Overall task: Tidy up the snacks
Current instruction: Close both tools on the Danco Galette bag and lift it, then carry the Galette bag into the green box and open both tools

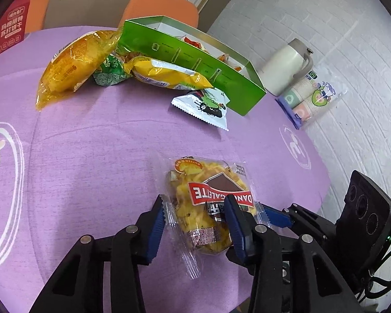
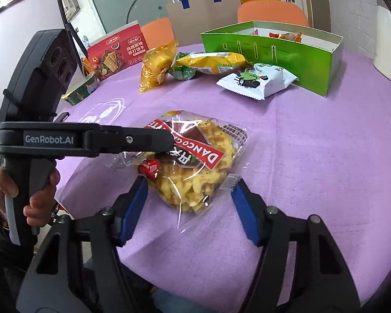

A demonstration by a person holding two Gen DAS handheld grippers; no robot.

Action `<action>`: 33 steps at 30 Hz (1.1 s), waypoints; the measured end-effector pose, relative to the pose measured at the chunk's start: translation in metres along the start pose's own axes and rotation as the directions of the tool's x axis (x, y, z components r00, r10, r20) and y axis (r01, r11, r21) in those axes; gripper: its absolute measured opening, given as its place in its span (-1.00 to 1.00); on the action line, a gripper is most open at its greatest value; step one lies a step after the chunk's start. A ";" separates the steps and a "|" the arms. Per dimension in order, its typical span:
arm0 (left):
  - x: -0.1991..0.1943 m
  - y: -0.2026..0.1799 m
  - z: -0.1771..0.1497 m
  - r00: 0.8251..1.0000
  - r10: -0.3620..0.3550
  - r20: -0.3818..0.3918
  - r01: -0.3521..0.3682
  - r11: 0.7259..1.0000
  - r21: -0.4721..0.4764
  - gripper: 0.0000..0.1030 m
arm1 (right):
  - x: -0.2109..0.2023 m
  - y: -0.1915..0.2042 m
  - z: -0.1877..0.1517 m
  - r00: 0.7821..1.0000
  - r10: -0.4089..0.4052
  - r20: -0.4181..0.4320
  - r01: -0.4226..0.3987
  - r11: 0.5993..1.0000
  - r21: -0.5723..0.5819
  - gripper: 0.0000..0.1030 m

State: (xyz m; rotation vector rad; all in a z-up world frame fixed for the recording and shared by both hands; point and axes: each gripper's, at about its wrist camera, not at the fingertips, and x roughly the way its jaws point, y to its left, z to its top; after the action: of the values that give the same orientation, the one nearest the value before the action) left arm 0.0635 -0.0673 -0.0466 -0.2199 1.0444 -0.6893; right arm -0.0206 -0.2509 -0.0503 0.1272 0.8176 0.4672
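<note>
Clear crinkly plastic wraps the galette packet, low in the frame on the purple surface, where the left gripper pinches it and the right gripper brackets it, spread, pads apparently just short of it. Both angle downward from opposite sides, probably for a shared lift toward the green box beyond the other snacks, upper centre.
</note>
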 end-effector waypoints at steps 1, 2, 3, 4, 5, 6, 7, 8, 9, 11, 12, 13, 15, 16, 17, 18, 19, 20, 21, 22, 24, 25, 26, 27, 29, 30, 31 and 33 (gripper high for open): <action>0.001 0.001 0.000 1.000 0.005 -0.001 -0.005 1.000 -0.002 -0.12 | 0.000 0.000 0.000 1.000 0.003 0.003 -0.003 1.000 -0.002 0.31; 0.002 0.002 0.000 1.000 0.009 -0.001 -0.009 1.000 -0.006 -0.11 | -0.001 0.000 -0.001 1.000 0.007 0.005 -0.007 1.000 -0.006 0.33; 0.003 0.004 0.001 1.000 0.000 -0.003 0.000 1.000 -0.015 -0.11 | -0.001 0.000 -0.001 1.000 0.010 0.006 -0.010 1.000 -0.008 0.34; 0.004 0.005 0.001 1.000 -0.008 -0.006 0.008 1.000 -0.020 -0.11 | -0.001 0.000 -0.001 1.000 0.011 0.009 -0.011 1.000 -0.008 0.34; 0.005 0.006 0.001 1.000 -0.013 -0.007 0.013 1.000 -0.023 -0.11 | -0.001 0.000 -0.001 1.000 0.013 0.013 -0.013 1.000 -0.008 0.36; 0.006 0.006 0.001 1.000 -0.017 -0.007 0.017 1.000 -0.023 -0.10 | 0.000 0.000 -0.001 1.000 0.013 0.016 -0.013 1.000 -0.010 0.38; 0.006 0.007 0.001 1.000 -0.021 -0.007 0.021 0.999 -0.024 -0.10 | 0.001 0.002 -0.001 1.000 0.007 0.014 -0.007 1.000 -0.023 0.39; 0.007 0.007 0.001 1.000 -0.025 -0.007 0.025 0.999 -0.025 -0.10 | 0.001 0.004 -0.002 1.000 -0.003 0.010 0.003 0.999 -0.037 0.39; 0.007 0.007 0.001 1.000 -0.028 -0.005 0.028 0.999 -0.023 -0.10 | 0.002 0.006 -0.001 1.000 -0.016 0.005 0.016 0.999 -0.046 0.39; 0.007 0.007 0.000 1.000 -0.029 -0.005 0.029 0.999 -0.016 -0.10 | 0.003 0.009 -0.001 0.999 -0.034 0.004 0.034 0.998 -0.045 0.39; 0.007 0.007 0.000 1.000 -0.030 -0.004 0.030 0.999 -0.017 -0.10 | 0.003 0.009 -0.001 0.999 -0.037 0.008 0.038 0.999 -0.037 0.39; 0.007 0.007 0.001 1.000 -0.031 -0.002 0.031 0.999 -0.017 -0.10 | 0.003 0.009 -0.001 0.999 -0.039 0.013 0.040 0.999 -0.028 0.39; 0.007 0.008 0.000 0.999 -0.033 0.004 0.033 0.999 -0.020 -0.10 | 0.003 0.008 -0.002 0.999 -0.046 0.022 0.047 0.999 -0.015 0.32; 0.007 0.008 0.000 0.999 -0.033 0.008 0.033 0.999 -0.021 -0.10 | 0.004 0.008 -0.001 0.998 -0.051 0.024 0.052 0.999 -0.010 0.30; 0.007 0.007 0.000 0.999 -0.031 0.010 0.031 0.999 -0.018 -0.10 | 0.004 0.008 -0.001 0.998 -0.057 0.026 0.057 0.998 -0.004 0.25; 0.007 0.006 0.000 1.000 -0.026 0.012 0.026 1.000 -0.014 -0.10 | 0.004 0.008 -0.001 0.998 -0.062 0.028 0.062 0.998 0.004 0.21; 0.008 0.005 -0.001 1.000 -0.023 0.012 0.023 1.000 -0.011 -0.10 | 0.004 0.008 -0.001 0.997 -0.068 0.028 0.068 0.998 0.013 0.20; 0.008 0.004 -0.001 1.000 -0.021 0.011 0.021 1.000 -0.007 -0.11 | 0.003 0.008 0.000 0.997 -0.077 0.024 0.076 0.997 0.020 0.16; 0.010 0.001 -0.001 1.000 -0.019 0.008 0.019 1.000 -0.007 -0.12 | 0.002 0.008 0.000 0.997 -0.080 0.022 0.079 0.996 0.028 0.14; 0.010 -0.002 0.000 1.000 -0.015 0.011 0.015 1.000 -0.006 -0.19 | 0.000 0.008 0.000 0.996 -0.080 0.028 0.079 0.996 0.034 0.13; 0.008 -0.011 0.000 1.000 0.009 0.022 -0.009 1.000 0.014 -0.26 | -0.008 0.008 0.002 0.996 -0.082 0.045 0.081 0.996 0.033 0.12; 0.006 -0.015 0.000 1.000 0.015 0.028 -0.015 1.000 0.025 -0.27 | -0.013 0.009 0.005 0.995 -0.087 0.058 0.086 0.996 0.027 0.12; 0.004 -0.018 0.001 0.999 0.016 0.034 -0.017 0.999 0.034 -0.28 | -0.018 0.009 0.008 0.993 -0.093 0.071 0.092 0.996 0.021 0.12; 0.000 -0.021 0.003 0.999 0.012 0.040 -0.014 0.999 0.042 -0.28 | -0.023 0.009 0.013 0.991 -0.100 0.087 0.099 0.995 0.019 0.12; -0.006 -0.027 0.009 0.998 -0.003 0.059 0.000 0.998 0.055 -0.28 | -0.031 0.006 0.023 0.987 -0.110 0.116 0.108 0.994 0.019 0.12; -0.009 -0.030 0.013 0.997 -0.012 0.070 0.008 0.998 0.065 -0.28 | -0.036 0.004 0.029 0.984 -0.113 0.134 0.111 0.994 0.023 0.12; -0.012 -0.034 0.019 0.997 -0.017 0.080 0.011 0.997 0.075 -0.28 | -0.039 0.001 0.034 0.982 -0.116 0.146 0.114 0.993 0.026 0.12; -0.016 -0.043 0.030 0.995 -0.022 0.101 0.012 0.995 0.097 -0.28 | -0.045 -0.004 0.045 0.977 -0.125 0.173 0.121 0.992 0.035 0.12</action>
State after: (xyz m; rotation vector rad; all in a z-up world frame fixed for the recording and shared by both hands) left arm 0.0658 -0.0947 0.0001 -0.1787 0.9103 -0.7347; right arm -0.0127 -0.2713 0.0094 0.1369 0.6540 0.3245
